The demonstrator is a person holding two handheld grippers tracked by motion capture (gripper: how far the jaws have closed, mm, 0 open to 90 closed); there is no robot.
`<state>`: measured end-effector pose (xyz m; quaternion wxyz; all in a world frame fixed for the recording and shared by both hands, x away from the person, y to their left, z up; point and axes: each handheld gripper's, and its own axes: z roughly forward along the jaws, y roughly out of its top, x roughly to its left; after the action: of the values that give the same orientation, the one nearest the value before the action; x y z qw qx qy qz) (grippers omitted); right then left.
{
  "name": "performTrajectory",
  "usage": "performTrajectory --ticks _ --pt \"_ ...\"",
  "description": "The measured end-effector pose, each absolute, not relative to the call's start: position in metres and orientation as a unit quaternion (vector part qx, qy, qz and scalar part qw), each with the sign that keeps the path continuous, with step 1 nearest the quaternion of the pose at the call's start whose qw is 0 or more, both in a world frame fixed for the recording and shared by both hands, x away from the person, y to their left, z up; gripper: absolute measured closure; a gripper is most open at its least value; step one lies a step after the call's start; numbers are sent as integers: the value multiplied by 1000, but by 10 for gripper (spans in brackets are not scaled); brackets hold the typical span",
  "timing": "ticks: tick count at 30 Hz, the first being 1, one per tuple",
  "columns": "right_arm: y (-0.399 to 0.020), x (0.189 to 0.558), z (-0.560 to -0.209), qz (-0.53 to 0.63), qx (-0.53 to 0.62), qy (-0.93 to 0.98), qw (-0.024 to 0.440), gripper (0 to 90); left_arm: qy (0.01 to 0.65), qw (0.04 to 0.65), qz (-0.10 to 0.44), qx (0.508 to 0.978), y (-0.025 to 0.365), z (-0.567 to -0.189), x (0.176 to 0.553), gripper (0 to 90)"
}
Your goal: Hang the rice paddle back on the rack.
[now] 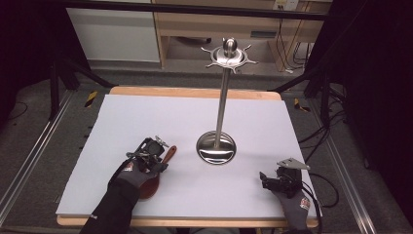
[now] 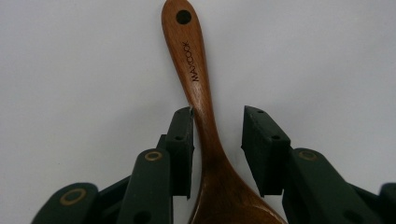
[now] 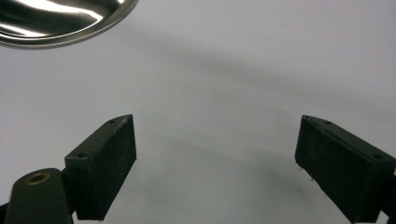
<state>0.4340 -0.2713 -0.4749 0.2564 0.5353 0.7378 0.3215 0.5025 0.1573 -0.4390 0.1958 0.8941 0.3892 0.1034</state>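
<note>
Jaws first: left gripper [image 2: 217, 126] straddling spoon [image 2: 201, 107] at the neck, one pad touching the handle's side, other pad just apart, so no firm pinch yet; right gripper [image 3: 215, 149] spread wide over bare mat, holding nothing

Largest to smallest:
- mat [image 1: 146, 117] white, covering most of the tabletop
- rack [image 1: 221, 97] steel, upright near the middle, round base on the mat, hook ring at the top with nothing hanging on it
- left gripper [image 1: 152, 153] pointed down over the spoon at the near left
- right gripper [image 1: 277, 179] resting low at the near right, well apart from the rack base
- spoon [image 1: 168, 155] brown wood, lying flat on the mat, bowl toward the person, hole at the far tip of the handle

Judged early: grasp barely begun, spoon not lifted. Left to do, probably: close fully on the neck, raise, carry to the rack, thread the handle hole onto a hook
</note>
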Motion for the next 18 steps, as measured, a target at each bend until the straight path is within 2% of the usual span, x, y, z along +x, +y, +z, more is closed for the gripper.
performTrajectory --ticks 13,18 --pt "-271 434 -475 320 537 737 256 129 404 183 90 892 158 -446 507 717" --pt "-271 435 -476 317 536 738 258 131 405 180 90 892 157 -448 508 715"
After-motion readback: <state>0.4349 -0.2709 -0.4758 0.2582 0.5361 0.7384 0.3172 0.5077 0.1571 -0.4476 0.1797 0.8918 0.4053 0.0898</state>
